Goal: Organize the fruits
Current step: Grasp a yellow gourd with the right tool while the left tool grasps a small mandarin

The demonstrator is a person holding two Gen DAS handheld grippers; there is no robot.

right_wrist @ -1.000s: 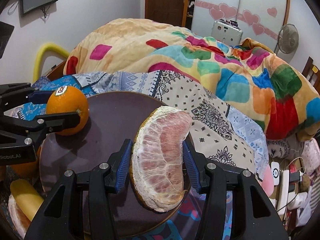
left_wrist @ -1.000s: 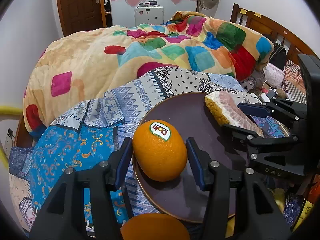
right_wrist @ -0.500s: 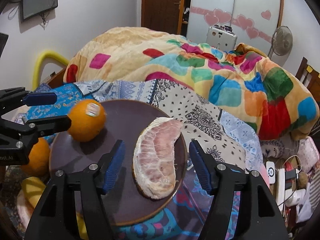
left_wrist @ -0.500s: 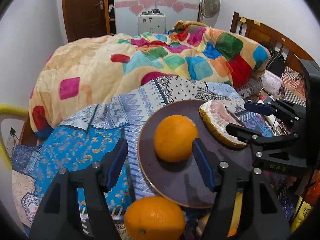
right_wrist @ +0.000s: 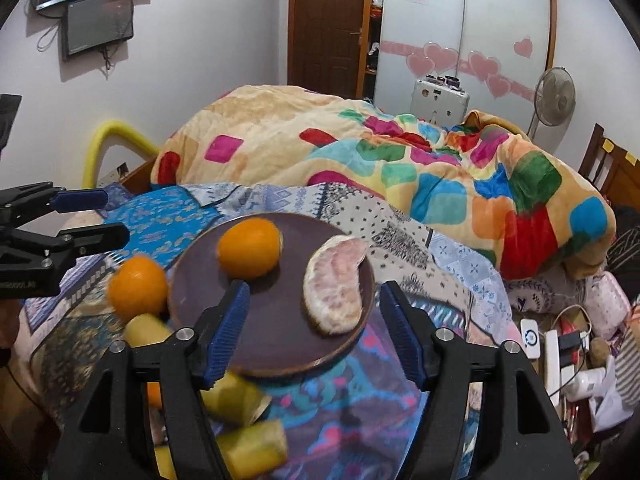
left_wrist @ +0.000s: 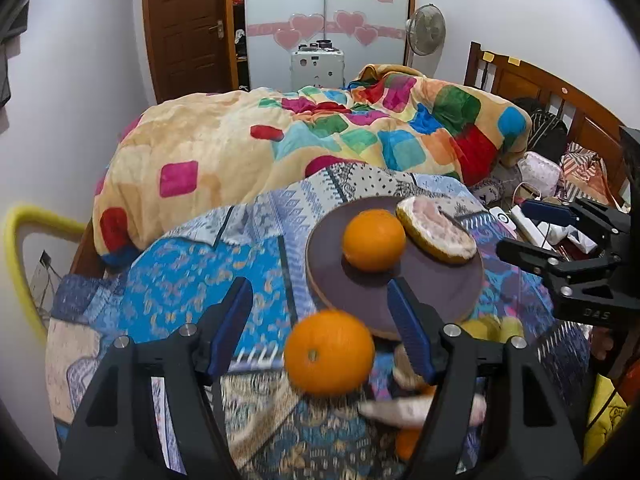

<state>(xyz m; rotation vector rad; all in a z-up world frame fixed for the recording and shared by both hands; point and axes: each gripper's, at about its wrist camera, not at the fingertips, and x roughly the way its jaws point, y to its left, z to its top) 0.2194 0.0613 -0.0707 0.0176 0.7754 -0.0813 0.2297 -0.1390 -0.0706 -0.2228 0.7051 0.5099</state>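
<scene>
A dark purple plate [left_wrist: 432, 280] [right_wrist: 280, 328] lies on the patterned bedsheet. On it sit an orange [left_wrist: 374, 240] [right_wrist: 249, 248] and a peeled pomelo wedge [left_wrist: 438, 230] [right_wrist: 336, 290]. A second orange [left_wrist: 330, 353] [right_wrist: 138, 293] lies on the sheet near the plate's near edge. My left gripper [left_wrist: 320, 320] is open and empty, above the second orange. My right gripper [right_wrist: 314, 316] is open and empty, drawn back from the pomelo wedge. Each gripper shows at the side of the other's view.
Yellow fruit pieces [right_wrist: 236, 396] and another pale wedge [left_wrist: 412, 410] lie near the plate's near side. A colourful quilt [left_wrist: 320, 136] is heaped behind. A wooden headboard [left_wrist: 560, 92], clutter [right_wrist: 560, 344] on the right, and a yellow rail [left_wrist: 16, 248] on the left.
Both grippers opened, releasing the orange and the pomelo wedge onto the plate, then pulled back and up. The second orange now sits between my left fingers' line of sight.
</scene>
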